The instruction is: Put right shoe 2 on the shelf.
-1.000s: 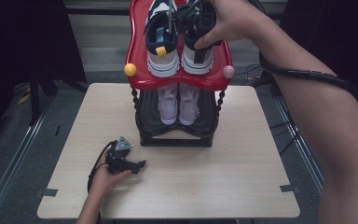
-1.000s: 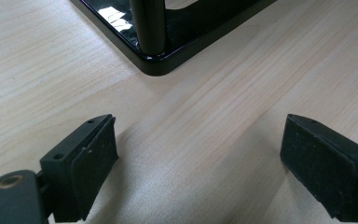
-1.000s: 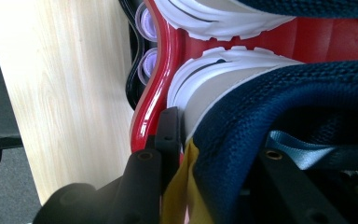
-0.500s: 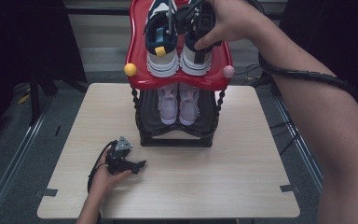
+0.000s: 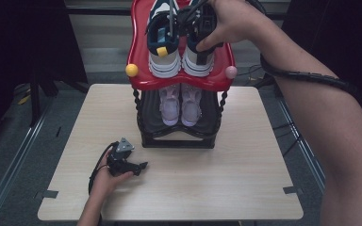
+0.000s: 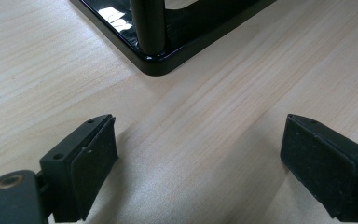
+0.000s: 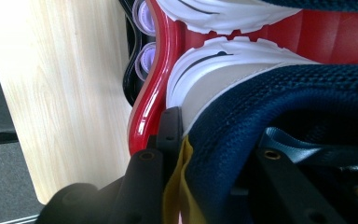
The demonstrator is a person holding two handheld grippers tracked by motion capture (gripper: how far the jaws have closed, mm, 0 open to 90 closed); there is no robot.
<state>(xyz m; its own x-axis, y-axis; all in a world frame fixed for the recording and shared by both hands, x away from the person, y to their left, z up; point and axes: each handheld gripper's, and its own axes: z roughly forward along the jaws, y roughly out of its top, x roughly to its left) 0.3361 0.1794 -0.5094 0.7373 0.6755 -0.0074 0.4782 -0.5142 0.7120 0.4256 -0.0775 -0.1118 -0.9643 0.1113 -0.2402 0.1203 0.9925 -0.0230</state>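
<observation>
The right gripper (image 5: 199,21) is clamping the collar of the right-hand navy and white sneaker (image 5: 199,59), which is sitting on the red top shelf (image 5: 139,70) of the shoe rack (image 5: 179,139); the left gripper (image 5: 136,165) is resting on the table (image 5: 245,174), jaws spread wide and gripping nothing.

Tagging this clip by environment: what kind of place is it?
Probably a lab or workshop test bench, not a home: a bare wooden table on a metal frame, cables on the grey floor, and a two-tier shoe rack staged in the middle with sneakers.
</observation>
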